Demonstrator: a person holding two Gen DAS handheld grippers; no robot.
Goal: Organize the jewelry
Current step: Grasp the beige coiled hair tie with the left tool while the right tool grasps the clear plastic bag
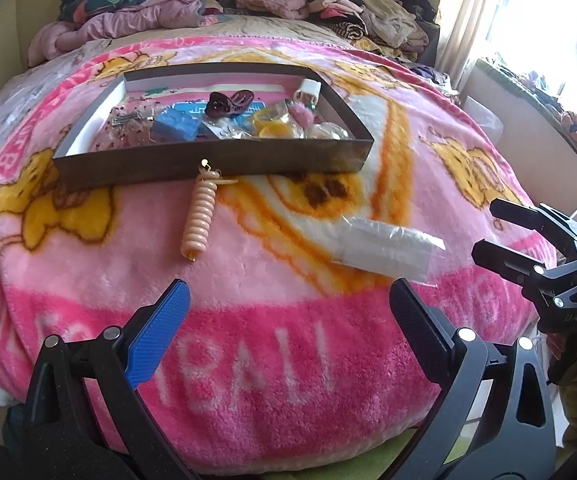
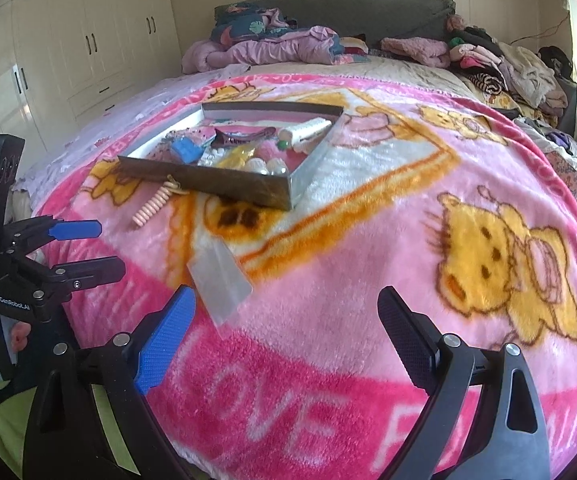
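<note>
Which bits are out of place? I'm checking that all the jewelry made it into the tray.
Two things lie loose on the pink blanket: a peach coiled spiral piece touching the brown tray's front wall, and a clear plastic bag nearer the open grippers.

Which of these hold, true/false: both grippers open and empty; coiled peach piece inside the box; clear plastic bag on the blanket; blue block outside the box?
1. The left gripper and right gripper are open and empty. True.
2. The coiled peach piece is inside the box. False: it lies on the blanket against the box's front wall.
3. The clear plastic bag lies on the blanket. True.
4. The blue block is outside the box. False: it is inside.
</note>
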